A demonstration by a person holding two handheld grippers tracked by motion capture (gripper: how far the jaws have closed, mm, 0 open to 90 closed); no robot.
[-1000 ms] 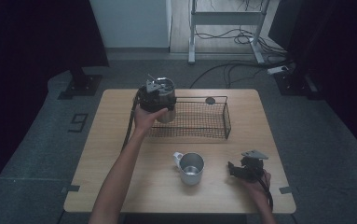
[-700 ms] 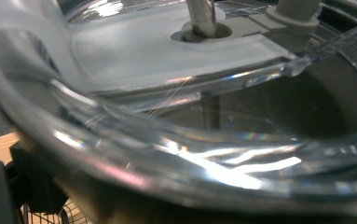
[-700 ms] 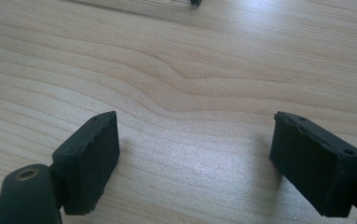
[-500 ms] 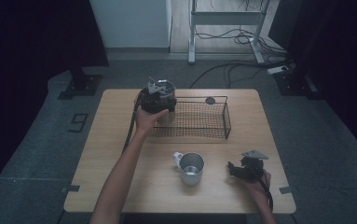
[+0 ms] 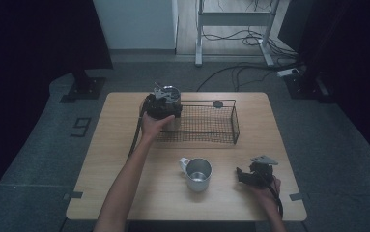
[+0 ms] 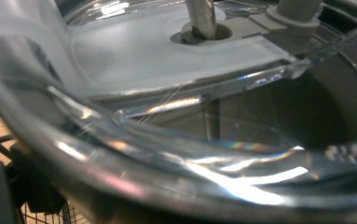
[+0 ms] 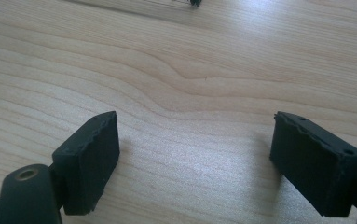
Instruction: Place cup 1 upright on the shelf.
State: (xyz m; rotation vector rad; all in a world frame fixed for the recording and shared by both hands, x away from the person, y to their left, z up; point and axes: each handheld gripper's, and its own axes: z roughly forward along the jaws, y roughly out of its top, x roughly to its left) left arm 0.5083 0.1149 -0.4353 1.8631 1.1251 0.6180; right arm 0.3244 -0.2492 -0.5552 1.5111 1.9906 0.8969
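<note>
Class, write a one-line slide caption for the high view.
Left gripper holds a shiny metal cup at the black wire basket's corner.

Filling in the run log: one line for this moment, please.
left tongs: hold lidded cup over basket corner | right tongs: open, empty, on table | mug: untouched

**Steel cup at the basket's corner**

A shiny metal cup [image 5: 170,96] with a clear lid [image 6: 176,60] stands upright at the near-left end of the black wire basket [image 5: 206,123], at the tabletop's [image 5: 124,159] far side. Up close, its rim gleams and the inside looks dark.
</note>
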